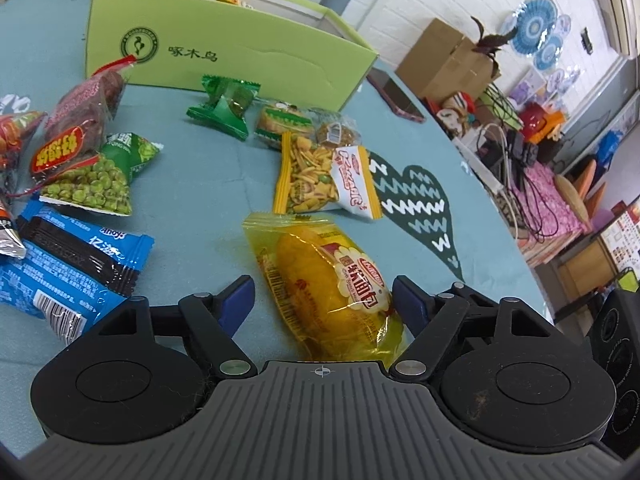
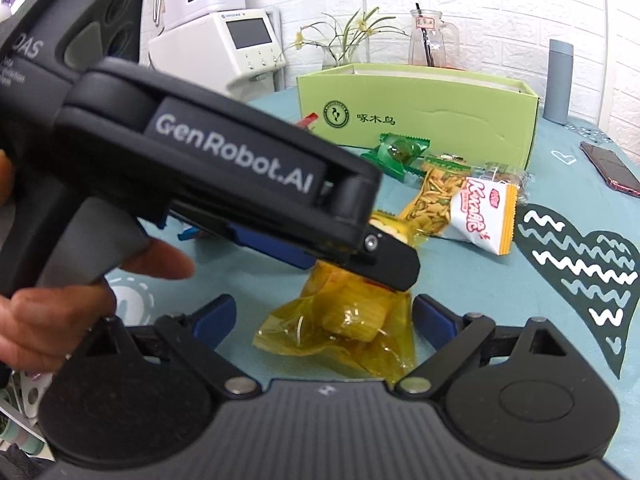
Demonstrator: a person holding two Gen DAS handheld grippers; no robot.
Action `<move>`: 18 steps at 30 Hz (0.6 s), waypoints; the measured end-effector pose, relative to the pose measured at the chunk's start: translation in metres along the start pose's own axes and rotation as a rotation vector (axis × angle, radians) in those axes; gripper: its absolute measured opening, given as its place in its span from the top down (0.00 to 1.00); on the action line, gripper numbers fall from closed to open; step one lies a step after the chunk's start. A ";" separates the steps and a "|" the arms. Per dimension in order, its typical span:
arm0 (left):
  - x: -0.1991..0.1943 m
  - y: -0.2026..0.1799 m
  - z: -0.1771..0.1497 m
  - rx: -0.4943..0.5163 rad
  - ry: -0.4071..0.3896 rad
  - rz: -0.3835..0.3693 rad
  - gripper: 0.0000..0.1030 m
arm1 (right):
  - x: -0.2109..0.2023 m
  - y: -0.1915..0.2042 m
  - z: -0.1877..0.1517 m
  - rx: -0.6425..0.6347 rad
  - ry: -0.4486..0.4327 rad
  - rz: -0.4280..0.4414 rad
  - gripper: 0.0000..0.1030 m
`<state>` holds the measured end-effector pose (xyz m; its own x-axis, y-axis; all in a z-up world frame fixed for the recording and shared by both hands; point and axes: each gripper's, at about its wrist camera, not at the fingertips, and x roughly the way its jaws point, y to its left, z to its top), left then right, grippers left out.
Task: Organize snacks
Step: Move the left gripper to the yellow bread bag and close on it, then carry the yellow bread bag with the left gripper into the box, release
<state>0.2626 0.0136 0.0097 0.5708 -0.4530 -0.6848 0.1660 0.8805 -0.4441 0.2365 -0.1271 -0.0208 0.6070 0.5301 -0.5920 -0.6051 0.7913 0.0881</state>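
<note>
A yellow bread packet [image 1: 320, 276] lies on the teal tablecloth between the open fingers of my left gripper [image 1: 322, 300]; the right pad touches its edge. In the right wrist view the same packet [image 2: 340, 320] lies between the open fingers of my right gripper [image 2: 322, 316], with the left gripper's body [image 2: 224, 168] over its far end. A green open box [image 1: 224, 48] stands at the back, also seen in the right wrist view [image 2: 420, 120]. Loose snacks lie before it: green candy [image 1: 224, 106], yellow mixed-snack packet [image 1: 304, 176], white packet [image 1: 356, 184].
At left lie a green pea packet [image 1: 100, 180], a red packet [image 1: 76, 128] and blue wafer packets [image 1: 68, 268]. A phone [image 1: 394, 94] lies right of the box. A grey bottle [image 2: 560, 80], a glass jug [image 2: 430, 40] and a plant stand behind the box.
</note>
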 end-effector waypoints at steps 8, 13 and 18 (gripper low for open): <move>0.001 -0.001 -0.003 0.005 0.001 0.000 0.35 | -0.005 0.001 -0.001 -0.004 0.008 -0.022 0.09; 0.001 -0.001 -0.005 0.017 0.002 -0.013 0.30 | -0.006 -0.001 0.002 0.037 0.000 -0.026 0.09; 0.004 -0.006 -0.010 0.087 -0.016 -0.016 0.57 | -0.001 0.009 -0.003 -0.042 -0.004 -0.058 0.19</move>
<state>0.2562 0.0055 0.0039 0.5802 -0.4658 -0.6681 0.2443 0.8821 -0.4028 0.2287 -0.1210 -0.0218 0.6439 0.4848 -0.5920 -0.5895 0.8075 0.0200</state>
